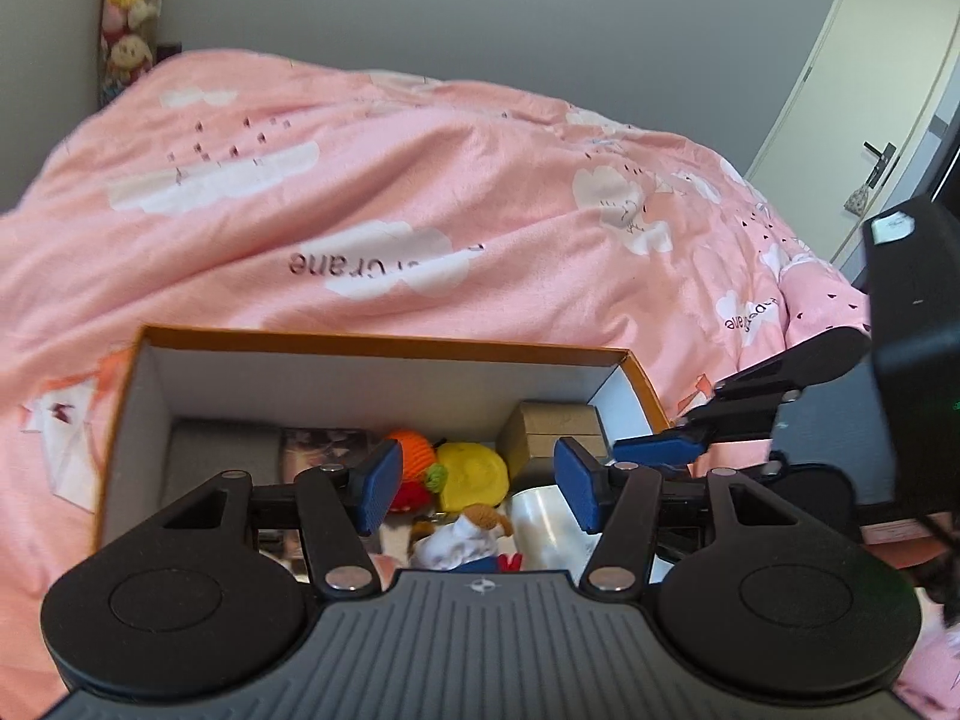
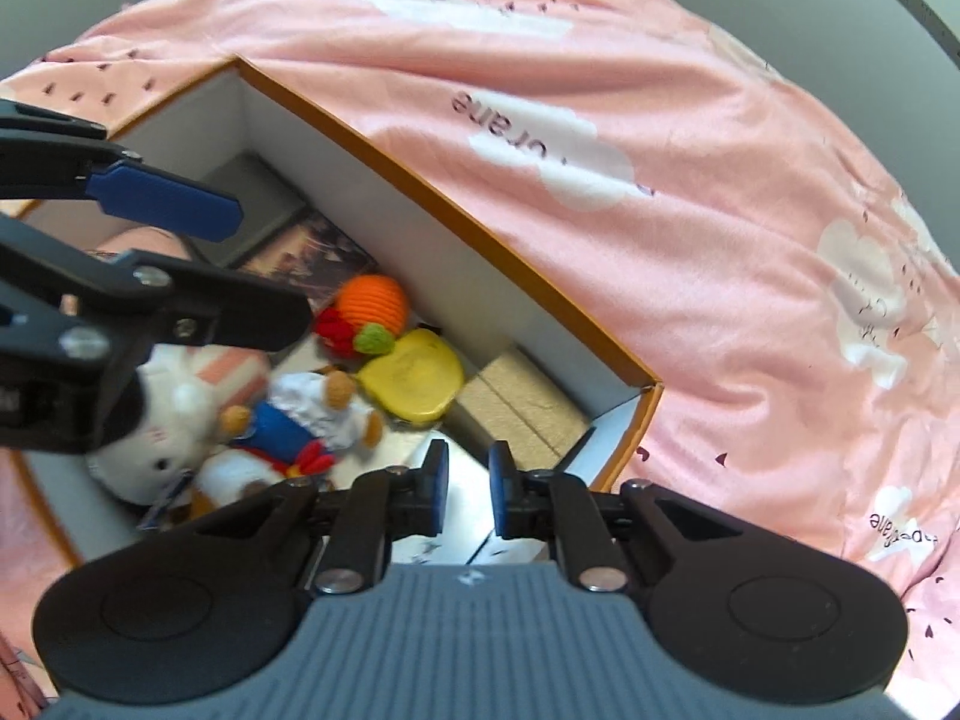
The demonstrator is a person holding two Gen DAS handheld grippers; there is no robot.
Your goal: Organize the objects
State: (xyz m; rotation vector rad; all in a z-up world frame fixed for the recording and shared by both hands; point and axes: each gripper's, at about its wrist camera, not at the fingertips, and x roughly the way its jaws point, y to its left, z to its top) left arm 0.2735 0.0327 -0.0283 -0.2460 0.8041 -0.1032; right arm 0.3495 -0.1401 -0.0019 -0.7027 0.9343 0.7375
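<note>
- I am holding my left gripper (image 1: 474,489) over the near part of the orange-edged box (image 1: 384,341), its blue pads standing well apart with nothing clasped between them — only the toys in the box are showing through the gap.
- I am holding my right gripper (image 2: 468,495) above the box's near right corner, its pads drawn close together with a narrow gap; I am seeing only a pale, shiny surface through that gap, and nothing is being pinched.
- The box is sitting on the pink quilt (image 1: 420,180), which is spreading out behind it and to both sides.
- Inside the box, an orange knitted toy (image 2: 369,300) with red and green bits is lying near the far wall, and a yellow plush (image 2: 414,384) is touching it on the right.
- A tan cardboard block (image 2: 522,408) is resting in the box's far right corner, just beside the yellow plush.
- A small doll in blue and white (image 2: 294,420) is lying in the middle of the box, with a white plush (image 2: 168,420) just beside it on the left — partly hidden by my left gripper in the right wrist view.
- A dark printed card (image 2: 312,258) is lying flat toward the box's far left, next to a grey flat thing (image 2: 264,192).
</note>
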